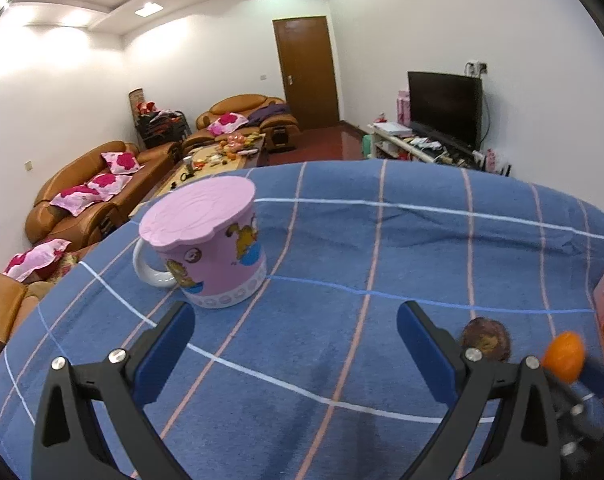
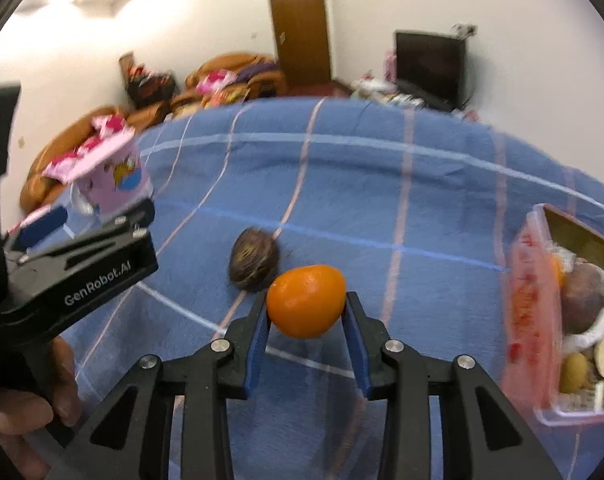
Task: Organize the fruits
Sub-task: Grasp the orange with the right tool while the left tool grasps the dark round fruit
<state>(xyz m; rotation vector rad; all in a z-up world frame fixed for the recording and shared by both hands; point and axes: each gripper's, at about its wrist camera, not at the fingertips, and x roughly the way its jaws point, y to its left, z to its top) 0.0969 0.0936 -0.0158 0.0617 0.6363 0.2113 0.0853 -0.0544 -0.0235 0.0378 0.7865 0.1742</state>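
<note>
Your left tool point(image 1: 295, 322) gapes empty over the blue-clothed table point(image 1: 382, 240), near the lidded mug point(image 1: 205, 240). Your right tool point(image 2: 306, 312) clamps the orange point(image 2: 306, 300) beside a blurred dark fruit point(image 2: 254, 258); the fruit box point(image 2: 530, 312) is cut off at the right edge.

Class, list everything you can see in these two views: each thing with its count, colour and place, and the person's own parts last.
Orange: one, orange, between the right gripper's pads.
Dark fruit: one, brown-purple, on the cloth behind the orange.
Mug: one, pink, lidded, far left on the cloth.
Box: one, clear pink, right side, holding mixed produce.
Cloth: one, blue checked, covering the table.
Sofas: brown, behind.
Television: one, black, by the wall.
Left gripper: open, empty.
Right gripper: shut on the orange.
Hand: one, holding the left gripper.
</note>
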